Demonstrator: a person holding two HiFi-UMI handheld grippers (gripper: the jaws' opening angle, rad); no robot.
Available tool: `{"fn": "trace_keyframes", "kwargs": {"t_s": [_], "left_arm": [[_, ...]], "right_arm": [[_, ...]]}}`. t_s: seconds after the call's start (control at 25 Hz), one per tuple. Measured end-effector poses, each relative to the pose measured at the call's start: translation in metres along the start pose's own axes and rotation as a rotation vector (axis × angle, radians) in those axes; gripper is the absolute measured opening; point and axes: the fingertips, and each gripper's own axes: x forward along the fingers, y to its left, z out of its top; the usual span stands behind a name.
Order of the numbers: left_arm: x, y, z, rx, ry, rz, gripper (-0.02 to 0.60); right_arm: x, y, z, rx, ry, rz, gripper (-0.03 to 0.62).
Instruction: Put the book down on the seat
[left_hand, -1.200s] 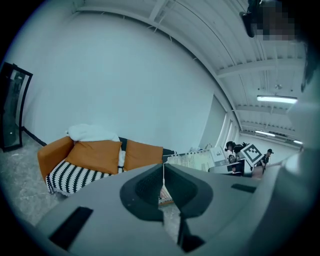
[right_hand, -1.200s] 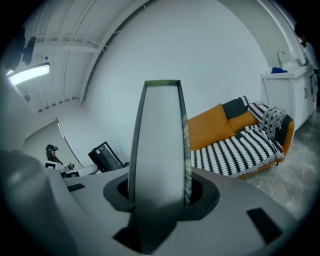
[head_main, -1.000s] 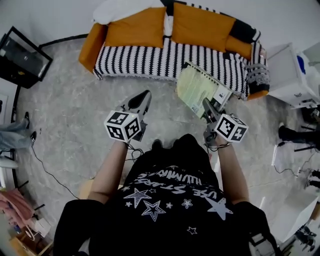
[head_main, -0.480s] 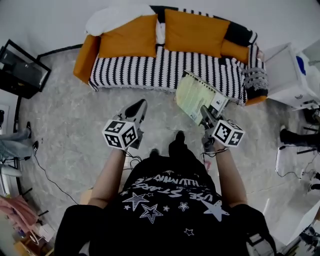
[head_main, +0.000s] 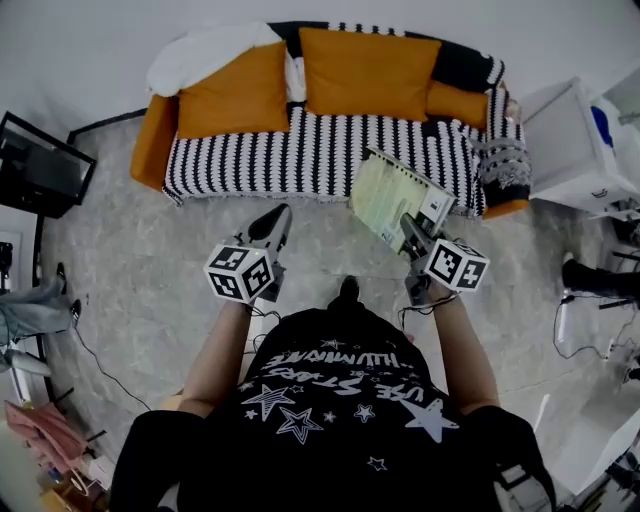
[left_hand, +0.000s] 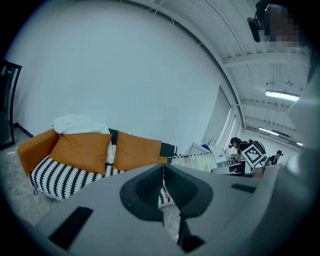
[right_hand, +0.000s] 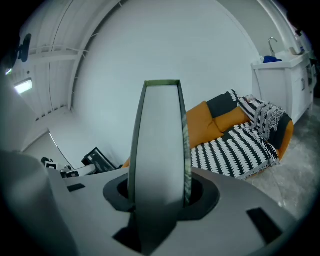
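A thin book (head_main: 393, 194) with a pale green cover and a spiral edge hangs tilted in front of the sofa's right half. My right gripper (head_main: 411, 229) is shut on its near corner. The right gripper view shows the book (right_hand: 159, 145) edge-on, standing up between the jaws. The seat (head_main: 300, 156) is black-and-white striped, with orange cushions (head_main: 365, 72) along the back. My left gripper (head_main: 277, 220) is held over the floor before the sofa's middle, shut and holding nothing. In the left gripper view its pads (left_hand: 150, 189) meet, with the book (left_hand: 197, 161) off to the right.
A white blanket (head_main: 200, 55) lies on the sofa's left back. A grey patterned throw (head_main: 505, 165) drapes its right arm. A white cabinet (head_main: 565, 140) stands right of the sofa and a black screen (head_main: 40, 165) at the left. Cables run across the floor.
The person has stepped closer to the sofa, which now sits lower and nearer in the head view. Both grippers have gone forward with them, the book still in the right one.
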Motion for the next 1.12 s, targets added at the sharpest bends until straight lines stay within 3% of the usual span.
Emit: {"fn": "trace_keyframes", "kwargs": {"t_s": [0.36,0.56,0.84,1.12], "left_arm": [[0.047,-0.010,0.017,0.001,-0.009,0.034,0.011],[0.062,-0.017,0.019,0.033,0.001,-0.007,0.012],[0.096,0.015,0.029,-0.010,0.009,-0.023,0.012],[0.153,0.063,0.069,-0.007,0.024,-0.069,0.012]], "right_arm": [[0.013,-0.035,0.033,0.036,0.008,0.031,0.170],[0.021,-0.042,0.039,0.071,0.000,0.031,0.170],[0.050,-0.050,0.052,0.075,0.012,-0.004,0.170],[0.102,-0.053,0.103,0.083,-0.012,-0.069,0.170]]}}
